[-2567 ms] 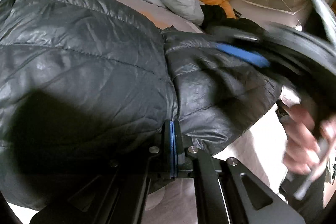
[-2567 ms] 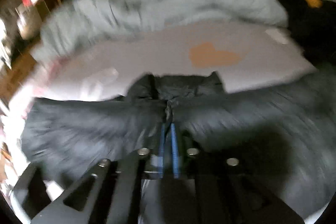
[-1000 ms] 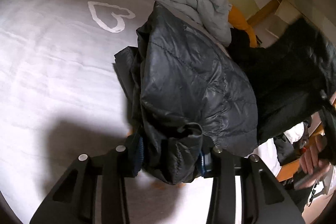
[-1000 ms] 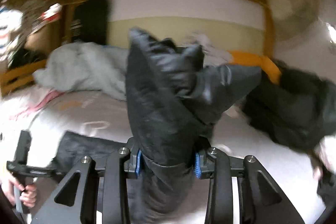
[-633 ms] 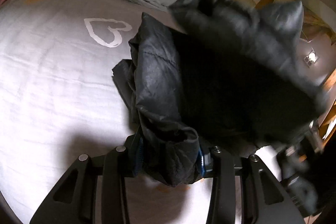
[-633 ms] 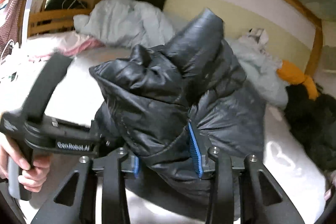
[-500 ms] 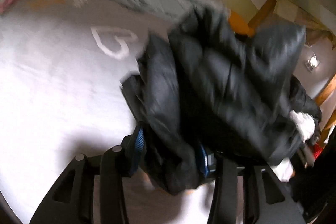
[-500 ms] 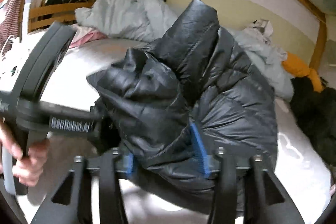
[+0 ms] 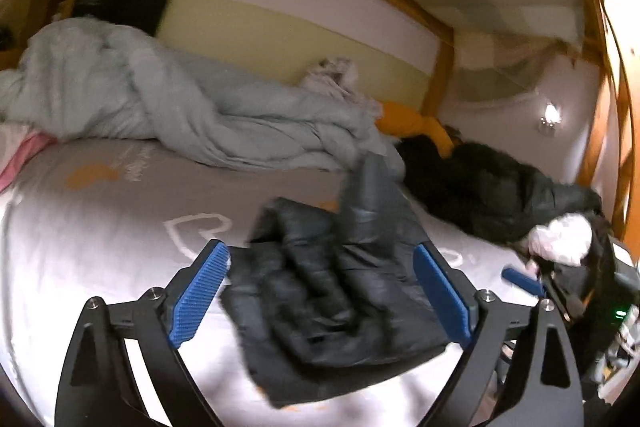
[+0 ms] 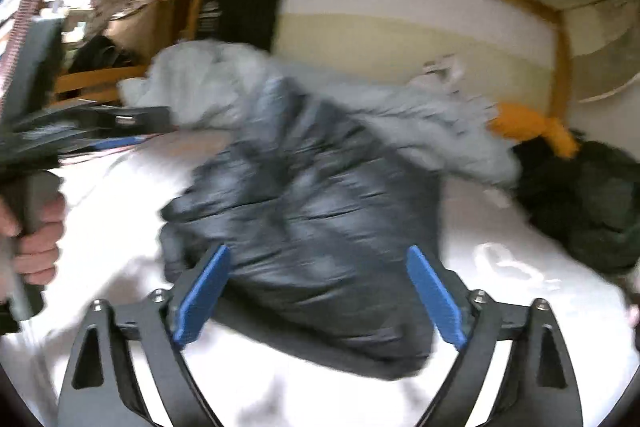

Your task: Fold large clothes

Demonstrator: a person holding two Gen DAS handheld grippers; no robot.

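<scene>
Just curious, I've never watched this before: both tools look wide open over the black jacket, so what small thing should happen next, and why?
Probably press the jacket flat: it sits bunched on the bed, one part sticking up. Both the left tool and right tool have just opened, gripping nothing.

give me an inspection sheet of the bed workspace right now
surface: grey bed sheet printed with hearts.
job's things: black quilted puffer jacket bundled on the sheet, released.
clutter: rumpled pale blue duvet; orange cloth; second dark garment at the far right.
grippers: left gripper and right gripper have just been opening; the jacket lies between the wide jaws and the pads do not press it.
cables: nothing seen.
surroundings: wooden bed frame, striped wall behind.
</scene>
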